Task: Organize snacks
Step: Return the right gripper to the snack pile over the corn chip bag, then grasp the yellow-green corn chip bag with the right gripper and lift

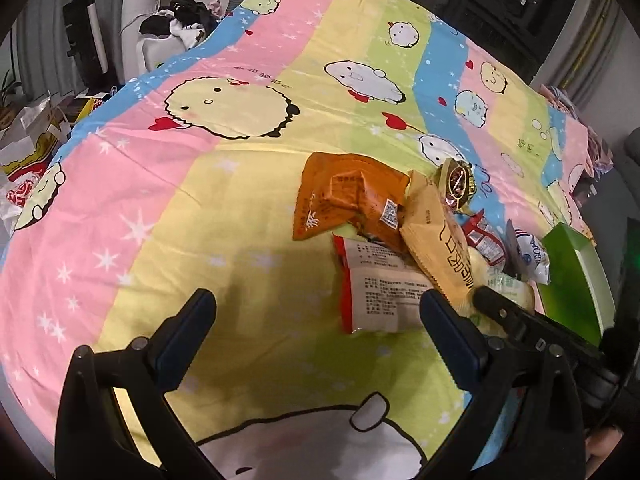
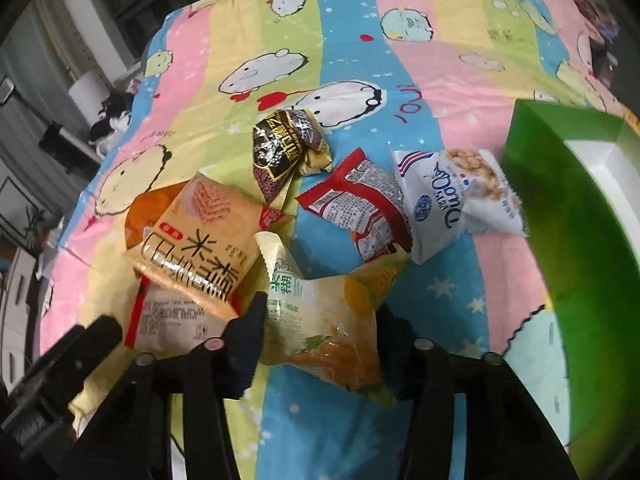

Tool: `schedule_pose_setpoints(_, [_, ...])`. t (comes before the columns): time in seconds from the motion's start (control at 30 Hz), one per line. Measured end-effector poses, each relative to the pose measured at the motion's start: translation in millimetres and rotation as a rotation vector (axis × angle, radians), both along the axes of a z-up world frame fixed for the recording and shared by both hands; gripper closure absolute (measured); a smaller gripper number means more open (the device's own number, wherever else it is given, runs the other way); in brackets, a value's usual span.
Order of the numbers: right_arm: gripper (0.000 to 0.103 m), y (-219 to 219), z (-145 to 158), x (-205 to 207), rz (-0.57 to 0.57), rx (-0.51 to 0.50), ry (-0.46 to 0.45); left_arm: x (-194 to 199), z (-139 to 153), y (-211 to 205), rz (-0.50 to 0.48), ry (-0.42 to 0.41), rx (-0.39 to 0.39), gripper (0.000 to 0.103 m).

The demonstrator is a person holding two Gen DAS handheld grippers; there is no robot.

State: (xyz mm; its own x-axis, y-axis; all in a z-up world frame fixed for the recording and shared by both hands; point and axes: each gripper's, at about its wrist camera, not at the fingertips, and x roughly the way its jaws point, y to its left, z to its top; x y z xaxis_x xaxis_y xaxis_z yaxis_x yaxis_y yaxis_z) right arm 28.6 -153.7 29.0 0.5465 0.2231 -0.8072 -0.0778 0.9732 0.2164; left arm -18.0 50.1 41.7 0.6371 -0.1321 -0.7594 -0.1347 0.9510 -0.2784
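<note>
Several snack packets lie heaped on a cartoon bedsheet (image 2: pixel 400 60). My right gripper (image 2: pixel 320 316) is shut on a pale yellow packet with green writing (image 2: pixel 320 320), with a finger pressed against each side. Beside it lie a tan packet (image 2: pixel 200 240), a red-and-white packet (image 2: pixel 172 316), a dark wrapper (image 2: pixel 284 152), a red packet (image 2: pixel 356 208) and a white-and-blue packet (image 2: pixel 452 200). My left gripper (image 1: pixel 318 312) stands open over bare sheet, nothing between its fingers. The red-and-white packet (image 1: pixel 380 288) lies just ahead of its right finger, and an orange packet (image 1: pixel 352 196) lies beyond.
An open green box (image 2: pixel 580 240) with a white inside stands at the right of the pile, close to the white-and-blue packet. Left of the bed, bags and boxes (image 1: pixel 28 160) crowd the floor. A heap of clothes (image 1: pixel 184 24) lies past the far corner.
</note>
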Motion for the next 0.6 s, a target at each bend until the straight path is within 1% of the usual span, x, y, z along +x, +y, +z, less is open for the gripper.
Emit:
schedule_pose_setpoints(0.13, [0.057,-6,9,-8,0.067,0.086,0.037,-1,1,0,-0.002,-0.002,0.006,0.001])
schedule_pose_setpoints(0.2, [0.057,-7,15,-14,0.099,0.106,0.037,-1,1,2,0.004,0.003,-0.003,0.001])
schedule_pose_setpoints(0.33, [0.057,1,18,-23,0.229,0.145,0.074,-1,2,1,-0.004,0.002,-0.018,0.001])
schedule_pose_setpoints(0.37, [0.057,5,17,-25,0.239,0.141,0.08,-2,3,0,-0.008,0.001,-0.012,0.001])
schedule_pose_setpoints(0.5, [0.057,16,9,-23,0.24,0.044,0.102,-4,5,-6,-0.026,-0.002,0.004,0.001])
schedule_pose_setpoints(0.53, [0.053,16,10,-23,0.23,0.041,0.094,-5,6,-6,-0.03,-0.005,0.005,0.001])
schedule_pose_setpoints(0.6, [0.045,13,15,-24,0.22,0.067,0.072,-7,8,-9,-0.041,-0.013,0.004,0.002])
